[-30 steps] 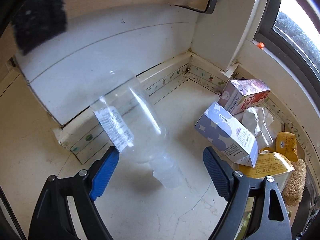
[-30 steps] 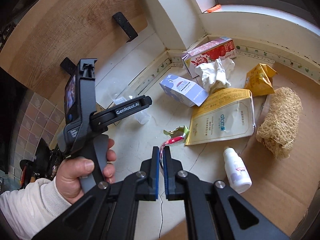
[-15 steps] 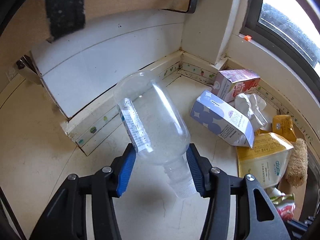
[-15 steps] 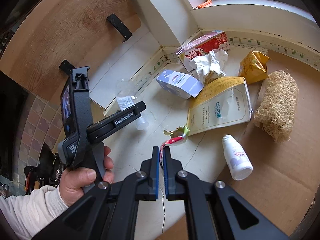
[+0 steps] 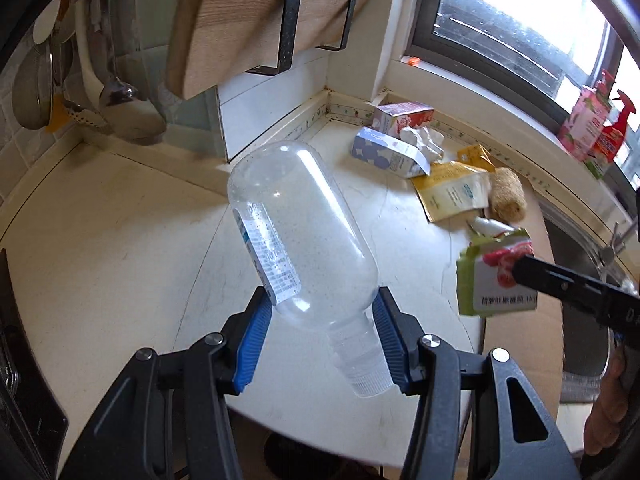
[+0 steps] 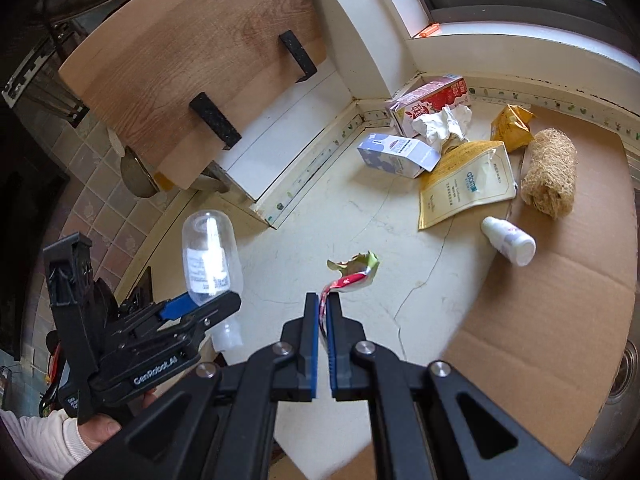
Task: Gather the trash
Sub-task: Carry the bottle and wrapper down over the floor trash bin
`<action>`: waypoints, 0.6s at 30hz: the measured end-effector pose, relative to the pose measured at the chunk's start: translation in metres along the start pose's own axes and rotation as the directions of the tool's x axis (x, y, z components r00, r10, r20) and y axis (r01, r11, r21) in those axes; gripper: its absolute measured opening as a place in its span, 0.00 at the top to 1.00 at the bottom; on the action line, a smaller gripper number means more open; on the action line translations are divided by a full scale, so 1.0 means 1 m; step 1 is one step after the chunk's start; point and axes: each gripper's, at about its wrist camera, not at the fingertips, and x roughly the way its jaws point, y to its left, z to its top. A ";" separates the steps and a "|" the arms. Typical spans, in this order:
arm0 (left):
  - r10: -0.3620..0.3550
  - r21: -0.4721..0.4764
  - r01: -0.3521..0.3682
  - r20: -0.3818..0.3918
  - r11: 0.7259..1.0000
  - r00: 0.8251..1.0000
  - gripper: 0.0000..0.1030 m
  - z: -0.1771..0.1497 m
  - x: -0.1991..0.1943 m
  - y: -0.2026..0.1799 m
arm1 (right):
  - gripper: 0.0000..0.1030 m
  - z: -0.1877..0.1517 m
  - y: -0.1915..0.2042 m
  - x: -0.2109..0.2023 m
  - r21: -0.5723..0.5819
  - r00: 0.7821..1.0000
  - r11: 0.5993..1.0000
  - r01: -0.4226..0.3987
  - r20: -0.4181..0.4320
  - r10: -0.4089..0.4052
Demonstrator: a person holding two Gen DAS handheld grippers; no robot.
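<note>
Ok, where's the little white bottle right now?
In the right wrist view the small white bottle lies on its side at the cardboard sheet's edge, just below the yellow pouch and the loofah.

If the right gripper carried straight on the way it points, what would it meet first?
Likely the bare countertop ahead of the right gripper and its held wrapper; beyond lies the blue-and-white carton, though depth is unclear.

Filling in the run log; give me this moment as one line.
left gripper: shut on clear bottle, lifted | right gripper: shut on torn wrapper | counter: cartons, pouches, small white bottle remain
</note>
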 end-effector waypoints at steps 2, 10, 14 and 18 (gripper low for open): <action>-0.042 0.046 0.044 -0.032 0.998 0.999 0.51 -0.019 -0.019 0.006 | 0.97 -0.015 0.014 -0.009 0.005 1.000 1.000 0.008 0.015 -0.008; -0.141 0.210 0.148 -0.049 0.966 0.989 0.51 -0.089 -0.095 0.030 | 0.97 -0.101 0.081 -0.038 0.017 0.998 0.999 0.049 0.040 -0.049; -0.163 0.275 0.172 -0.056 0.946 0.985 0.51 -0.129 -0.121 0.039 | 0.97 -0.148 0.110 -0.041 0.019 0.997 0.998 0.068 0.028 -0.068; -0.182 0.301 0.206 -0.105 0.931 0.978 0.51 -0.164 -0.127 0.043 | 0.97 -0.192 0.124 -0.037 0.045 0.996 0.995 0.086 -0.010 -0.085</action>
